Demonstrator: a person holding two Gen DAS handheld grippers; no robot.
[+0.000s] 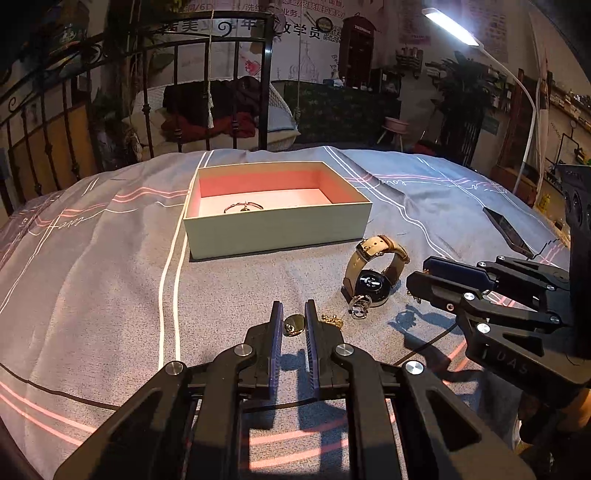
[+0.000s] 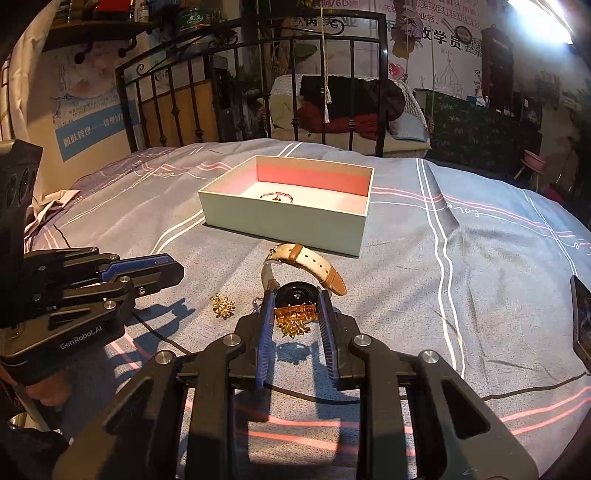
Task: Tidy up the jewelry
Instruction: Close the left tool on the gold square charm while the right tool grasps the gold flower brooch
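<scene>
An open box (image 1: 277, 230) (image 2: 284, 221) with a pink inside stands on the bed and holds a thin bracelet (image 1: 243, 207) (image 2: 277, 196). A watch (image 1: 373, 277) (image 2: 299, 271) with a beige strap lies in front of it. My left gripper (image 1: 293, 314) (image 2: 173, 267) is open a little, its fingers either side of a gold earring (image 1: 294, 325) (image 2: 222, 306) on the cover. My right gripper (image 2: 295, 314) (image 1: 417, 280) is open around a second gold earring (image 2: 294, 319), just before the watch face.
The grey bedcover (image 1: 110, 277) with white and pink lines spreads all round. A dark phone (image 1: 508, 230) (image 2: 581, 317) lies at the right. A black iron bedstead (image 1: 177, 74) stands behind the box. A white lamp (image 1: 450, 26) shines from the upper right.
</scene>
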